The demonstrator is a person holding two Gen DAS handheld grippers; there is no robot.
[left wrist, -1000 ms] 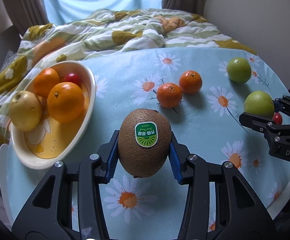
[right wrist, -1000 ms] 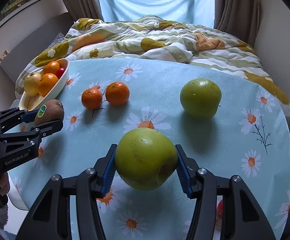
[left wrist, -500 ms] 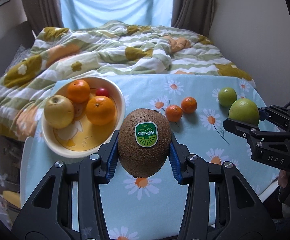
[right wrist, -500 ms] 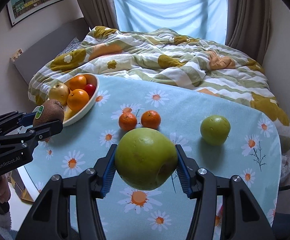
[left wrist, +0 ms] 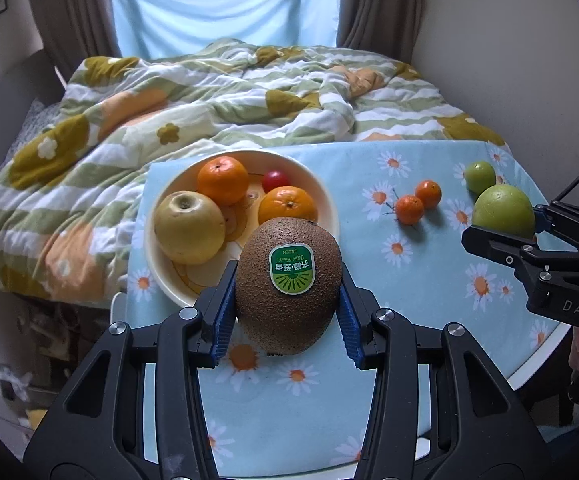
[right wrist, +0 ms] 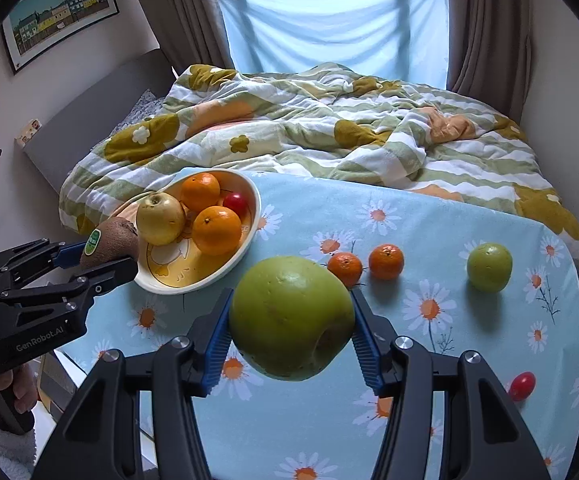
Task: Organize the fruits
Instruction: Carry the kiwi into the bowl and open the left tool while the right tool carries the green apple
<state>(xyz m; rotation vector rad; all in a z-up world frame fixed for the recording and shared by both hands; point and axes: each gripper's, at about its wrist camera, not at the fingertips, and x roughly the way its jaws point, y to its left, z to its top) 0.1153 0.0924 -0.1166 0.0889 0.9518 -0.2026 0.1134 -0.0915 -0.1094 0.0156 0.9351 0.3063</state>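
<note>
Brown kiwi and green apple, each pinched in its jaws, have risen off the worktop toward the bowl at centre left, ready to drop in.

The kiwi hides part of the bowl's near rim.

fruit tally on the daisy table

one kiwi, two green apples, one yellow apple, two oranges, two mandarins, two cherry tomatoes, one bowl.
</note>
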